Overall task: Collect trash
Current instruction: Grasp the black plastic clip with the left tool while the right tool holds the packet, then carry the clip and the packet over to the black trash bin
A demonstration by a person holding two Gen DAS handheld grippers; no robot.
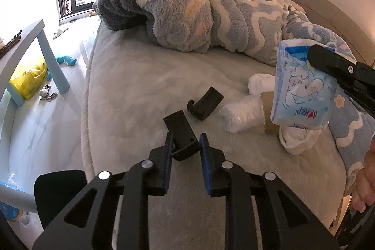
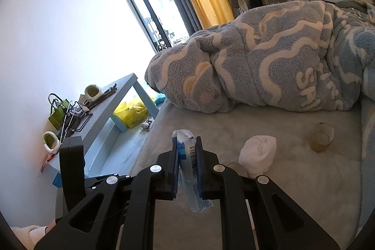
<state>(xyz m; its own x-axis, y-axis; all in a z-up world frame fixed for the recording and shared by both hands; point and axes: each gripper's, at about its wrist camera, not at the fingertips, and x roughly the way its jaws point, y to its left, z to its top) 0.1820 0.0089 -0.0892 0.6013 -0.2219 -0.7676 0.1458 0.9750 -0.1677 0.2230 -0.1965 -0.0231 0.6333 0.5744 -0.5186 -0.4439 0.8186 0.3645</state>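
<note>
My left gripper (image 1: pixel 185 141) sits low over the grey bed (image 1: pixel 140 76), its blue-padded jaws around a black plastic piece (image 1: pixel 181 132), close to its sides; I cannot tell if they press it. A second black plastic clip (image 1: pixel 205 103) lies just beyond. My right gripper (image 2: pixel 187 144) is shut on a blue-and-white tissue pack (image 2: pixel 187 170), held above the bed; it also shows in the left wrist view (image 1: pixel 302 88). Crumpled white tissue (image 1: pixel 241 114), a white sock (image 2: pixel 257 155) and a cardboard roll (image 2: pixel 321 137) lie on the bed.
A bunched blue-and-cream fleece blanket (image 1: pixel 192 11) fills the far half of the bed. A light blue side table (image 2: pixel 112 107) stands left of the bed, with a yellow bag (image 2: pixel 132 115) under it. A window is behind it.
</note>
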